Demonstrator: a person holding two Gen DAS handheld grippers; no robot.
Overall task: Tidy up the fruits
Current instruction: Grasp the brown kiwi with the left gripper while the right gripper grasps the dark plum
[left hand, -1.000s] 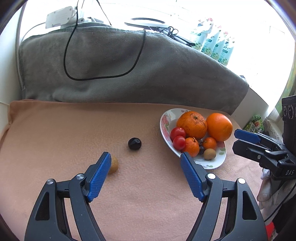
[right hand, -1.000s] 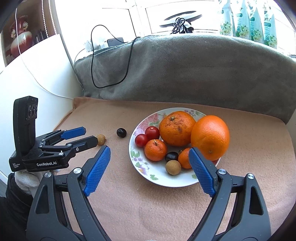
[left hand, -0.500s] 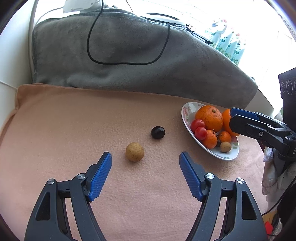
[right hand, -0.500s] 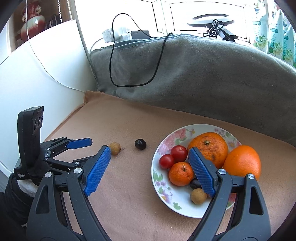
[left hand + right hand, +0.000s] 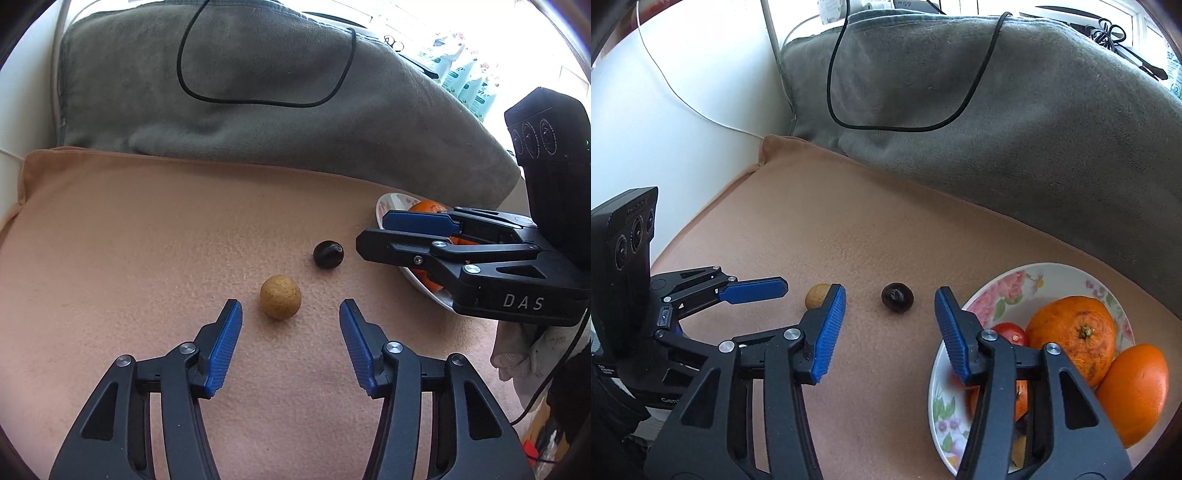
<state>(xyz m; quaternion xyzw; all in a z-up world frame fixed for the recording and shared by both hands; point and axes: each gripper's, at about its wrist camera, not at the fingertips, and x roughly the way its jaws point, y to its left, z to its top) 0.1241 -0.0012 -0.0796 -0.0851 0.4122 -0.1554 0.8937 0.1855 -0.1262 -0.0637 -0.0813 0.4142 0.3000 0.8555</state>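
Note:
A small tan round fruit (image 5: 280, 301) and a small dark round fruit (image 5: 328, 254) lie loose on the peach cloth. My left gripper (image 5: 290, 308) is open, with the tan fruit just ahead between its fingertips. My right gripper (image 5: 890, 295) is open, with the dark fruit (image 5: 897, 297) between its fingertips; the tan fruit (image 5: 817, 295) is partly hidden behind its left finger. The floral plate (image 5: 991, 297) at the right holds two oranges (image 5: 1071, 334), tomatoes and smaller fruits. The right gripper also shows in the left wrist view (image 5: 373, 236), the left gripper in the right wrist view (image 5: 768, 295).
A grey blanket-covered backrest (image 5: 258, 122) with a black cable (image 5: 258, 101) runs along the back of the peach cloth (image 5: 147, 240). A white wall (image 5: 683, 129) borders the left side. Green-and-white packs (image 5: 465, 81) stand on the sill at the far right.
Both grippers moved left and lower toward the loose fruits. The tan fruit now lies between my left fingertips and the dark one between my right fingertips. The plate slid to the right.

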